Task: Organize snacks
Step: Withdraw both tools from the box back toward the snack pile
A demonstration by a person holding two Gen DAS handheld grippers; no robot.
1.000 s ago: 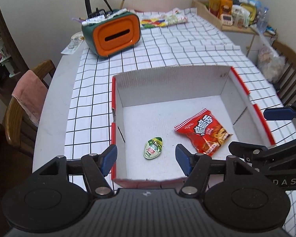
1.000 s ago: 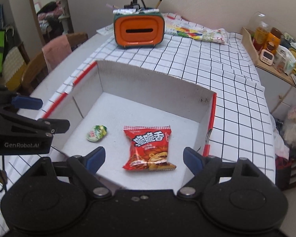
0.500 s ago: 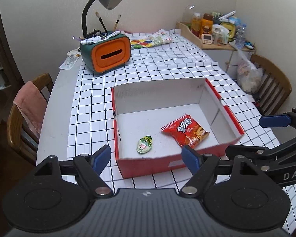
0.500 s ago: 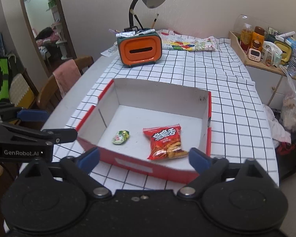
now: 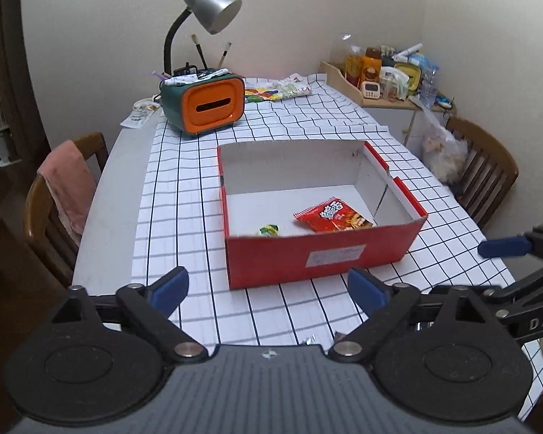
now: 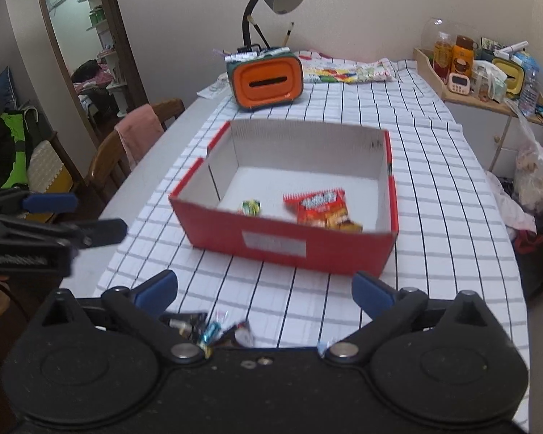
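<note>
Both tools are held above the near edge of the bench (image 5: 184, 195), short of the red cardboard box (image 5: 322, 256). The left tool (image 5: 268, 285) is seen with its jaws spread wide and nothing between them; the right tool (image 6: 264, 289) is likewise spread apart and empty. A few loose wrapped snacks (image 6: 213, 329) are glimpsed on the checked cloth just under the right tool, partly hidden and blurred, so their kind cannot be told.

The step in hand is judged to be the fetching of another snack. It would be done best if one wrapper were singled out, the tool lowered squarely over it with one finger on each side, and the jaws closed on the wrapper's body rather than on its crimped end, so that the cloth is not pinched.

Inside the box, a red chip packet (image 5: 333, 215) is lying flat toward the right, and a small green-wrapped sweet (image 5: 269, 229) lies near its left, apart from it. The rest of the box floor is bare.
</note>
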